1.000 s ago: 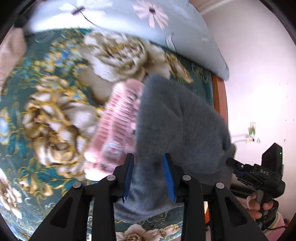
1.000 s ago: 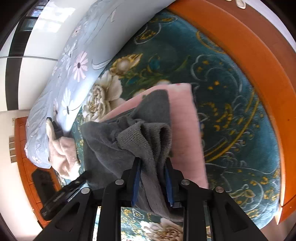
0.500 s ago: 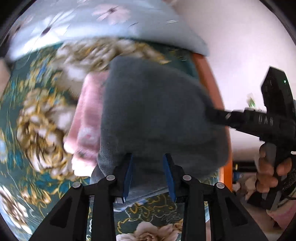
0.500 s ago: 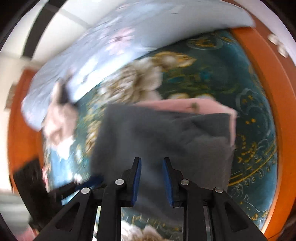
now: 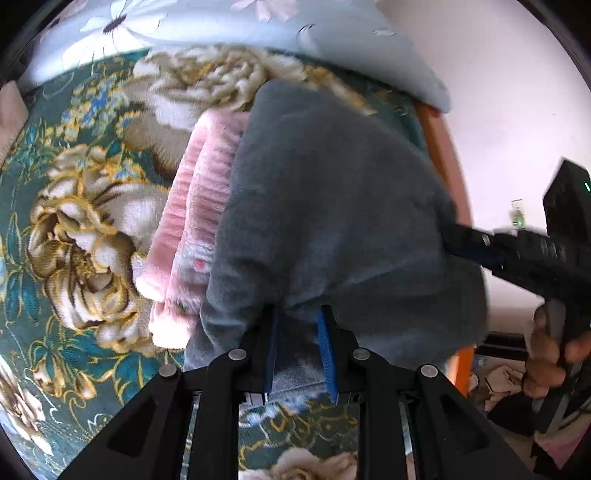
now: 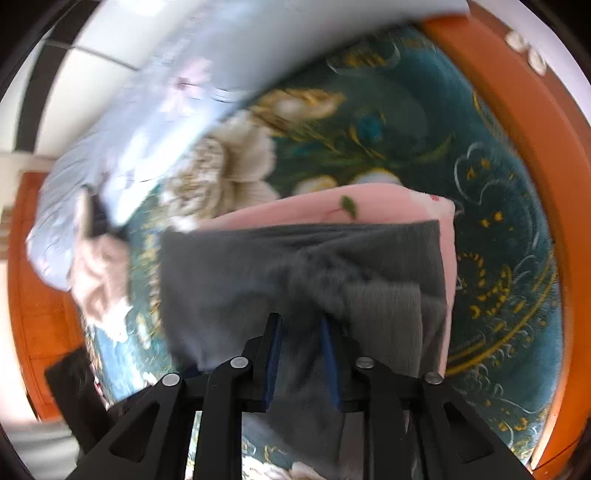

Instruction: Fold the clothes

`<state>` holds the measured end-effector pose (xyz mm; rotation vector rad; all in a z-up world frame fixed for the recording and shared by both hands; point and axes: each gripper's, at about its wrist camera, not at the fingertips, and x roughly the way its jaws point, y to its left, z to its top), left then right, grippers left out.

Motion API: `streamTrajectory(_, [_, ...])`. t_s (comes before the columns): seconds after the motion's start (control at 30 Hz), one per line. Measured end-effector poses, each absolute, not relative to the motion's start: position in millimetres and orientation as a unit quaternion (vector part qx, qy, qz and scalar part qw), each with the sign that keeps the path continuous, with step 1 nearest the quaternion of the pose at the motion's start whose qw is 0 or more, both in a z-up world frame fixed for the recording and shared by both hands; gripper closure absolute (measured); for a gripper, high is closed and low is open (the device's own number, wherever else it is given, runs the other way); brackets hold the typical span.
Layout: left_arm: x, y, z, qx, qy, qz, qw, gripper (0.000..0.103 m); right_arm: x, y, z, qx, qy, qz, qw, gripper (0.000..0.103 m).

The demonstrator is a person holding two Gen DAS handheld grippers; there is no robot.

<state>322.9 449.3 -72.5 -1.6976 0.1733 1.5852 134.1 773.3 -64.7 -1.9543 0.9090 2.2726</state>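
Observation:
A grey fleece garment is stretched flat over a folded pink garment on the green floral bed cover. My left gripper is shut on the grey garment's near edge. My right gripper is shut on another edge of the same garment, which covers most of the pink one. The right gripper's body shows at the right of the left wrist view, at the garment's side.
A pale blue flowered quilt lies along the far side of the bed. The orange wooden bed frame runs along the right. A beige garment lies at the left by the quilt. A white wall stands beyond.
The bunched grey garment has been pulled out flat between both grippers and now lies spread over the pink garment. The right gripper has swung round to face across the bed.

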Motion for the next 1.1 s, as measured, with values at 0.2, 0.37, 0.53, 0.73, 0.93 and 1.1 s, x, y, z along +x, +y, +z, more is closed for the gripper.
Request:
streamTrajectory(0.2, [331, 437, -62, -0.657, 0.078, 0.626, 0.413, 0.079, 194, 746, -51, -0.638, 0.224, 0.737, -0.004, 0.076])
streamTrajectory(0.37, [329, 443, -93, -0.672, 0.084, 0.622, 0.394, 0.079, 200, 750, -95, -0.668, 0.235, 0.705, 0.029, 0.079])
streamTrajectory(0.53, [337, 455, -101, -0.658, 0.114, 0.631, 0.396, 0.079, 184, 762, -108, -0.665, 0.254, 0.701, 0.053, 0.079])
streamTrajectory(0.73, [336, 458, -94, -0.663, 0.123, 0.638, 0.373, 0.079, 185, 756, -84, -0.67, 0.229, 0.705, 0.034, 0.078])
streamTrajectory(0.93, [353, 456, -76, -0.659, 0.126, 0.641, 0.372, 0.048, 220, 745, -61, -0.674, 0.212, 0.707, 0.024, 0.076])
streamTrajectory(1.1, [377, 454, -72, -0.672, 0.135, 0.636, 0.353, 0.038, 255, 738, -73, -0.704, 0.227, 0.673, 0.006, 0.043])
